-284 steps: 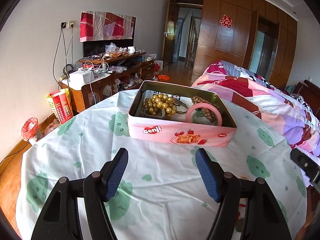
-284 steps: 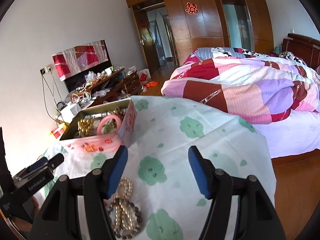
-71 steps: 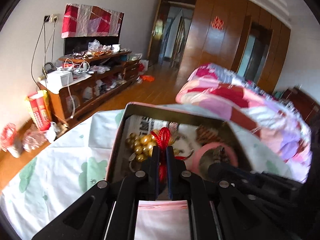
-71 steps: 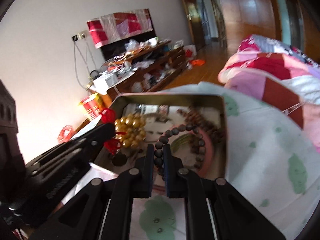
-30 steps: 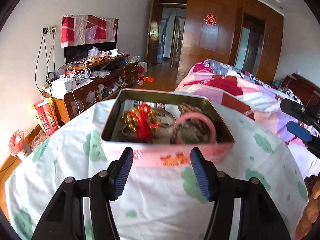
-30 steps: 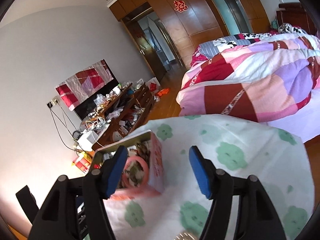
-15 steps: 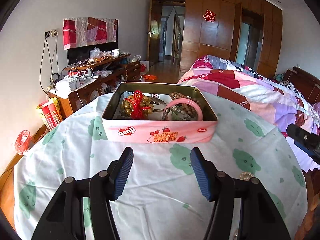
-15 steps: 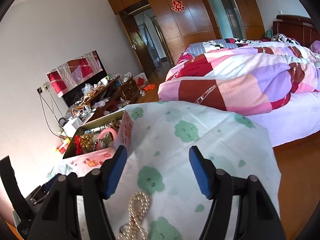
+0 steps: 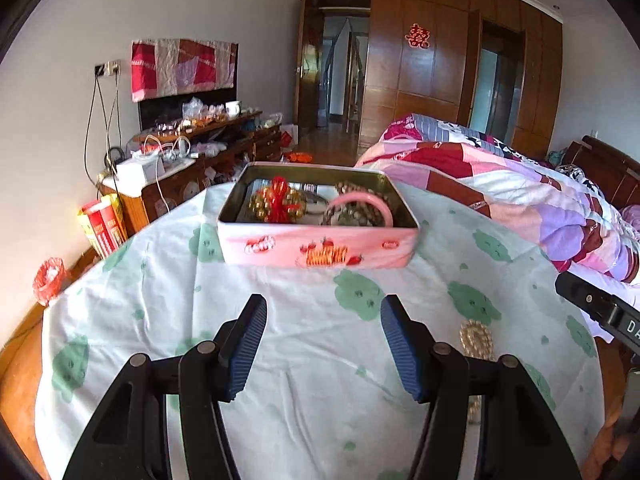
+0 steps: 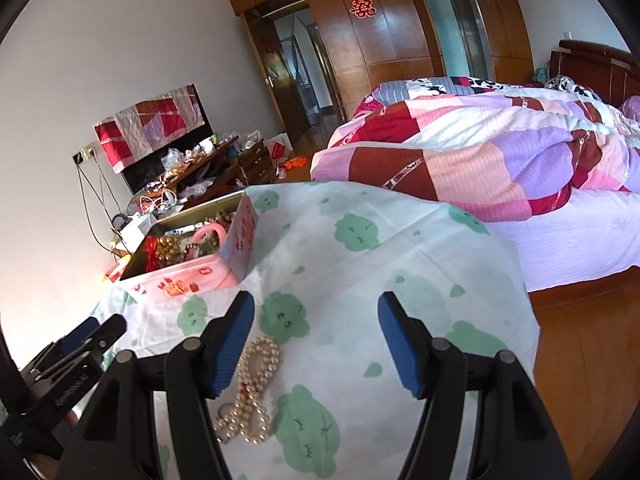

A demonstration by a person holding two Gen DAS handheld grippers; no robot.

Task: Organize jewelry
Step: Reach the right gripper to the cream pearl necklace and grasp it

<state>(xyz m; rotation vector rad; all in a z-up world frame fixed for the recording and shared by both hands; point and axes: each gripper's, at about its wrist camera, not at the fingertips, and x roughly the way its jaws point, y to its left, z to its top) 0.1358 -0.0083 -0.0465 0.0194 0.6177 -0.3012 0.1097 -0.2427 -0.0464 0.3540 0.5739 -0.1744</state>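
Plainly, stage: most pieces are in the box and one string of beads is left out on the cloth, so the job looks close to finished.
Tin: the pink tin (image 9: 320,246) sits open at the far side of the table (image 9: 280,380), lid off, likely so pieces can be dropped in from above.
Contents: a gold bead cluster with a red tassel (image 9: 276,202) on the left, a pink bangle (image 9: 360,206) leaning over dark wooden beads (image 9: 352,216) on the right.
Left gripper: the left gripper (image 9: 322,344) hangs over bare cloth on the near side of the tin, jaws apart, nothing between them.
Right gripper: the right gripper (image 10: 316,344) has its jaws apart and empty, tilted down toward the cloth.
Pearl necklace: the pearl necklace (image 10: 250,392) lies looped on the cloth, near, well apart from the tin.
Necklace and jaws: it sits just beside the inner face of the right gripper's left finger (image 10: 228,344), low and left of the gap's middle, not touching the right finger.
Next move, my guess: shift the right gripper left and lower so both pads straddle the loop.
Risk: loose beads may slide or trail when pinched.
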